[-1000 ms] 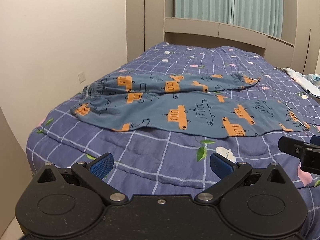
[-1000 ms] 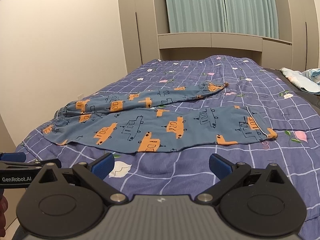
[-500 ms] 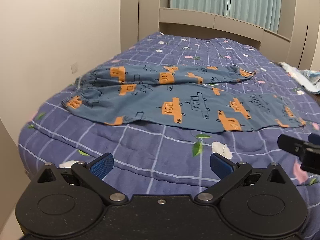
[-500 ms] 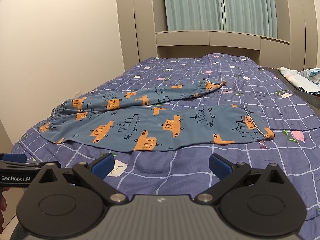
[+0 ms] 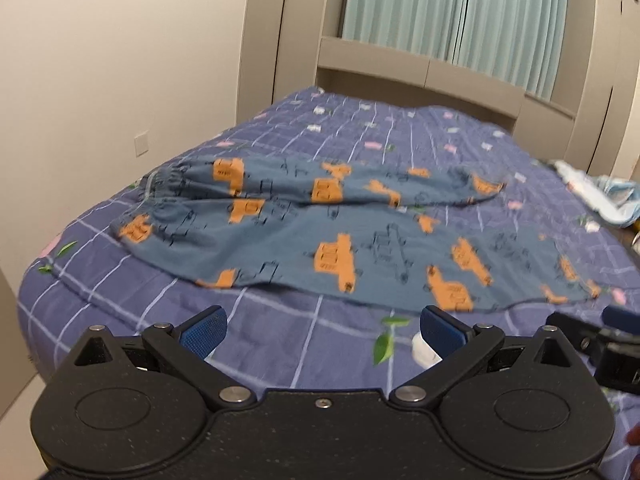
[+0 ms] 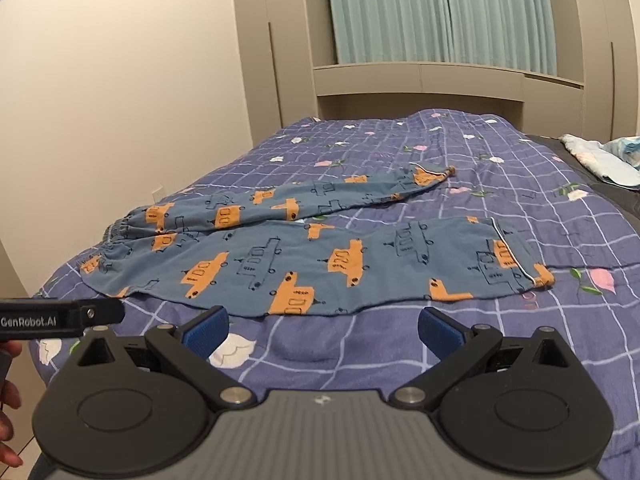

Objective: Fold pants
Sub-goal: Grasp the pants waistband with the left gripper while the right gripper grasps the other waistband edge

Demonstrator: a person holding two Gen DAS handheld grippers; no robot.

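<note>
Blue pants (image 5: 340, 236) with orange vehicle prints lie flat on the bed, waistband (image 5: 164, 184) at the left, two legs spread apart toward the right. They also show in the right wrist view (image 6: 320, 256), with the near leg's cuff (image 6: 516, 264) at the right. My left gripper (image 5: 322, 330) is open and empty, just short of the near leg's edge. My right gripper (image 6: 323, 330) is open and empty, also in front of the near leg. The left view is blurred.
The bed has a purple checked quilt (image 6: 500, 176). A wall (image 6: 120, 100) runs along its left side, a headboard shelf (image 6: 420, 80) and curtains at the far end. Light bedding (image 6: 600, 156) lies at the far right. The other gripper (image 6: 60, 316) shows at the left.
Both grippers have moved forward toward the pants, which now look closer. The left gripper moved more. Both jaws stay open.
</note>
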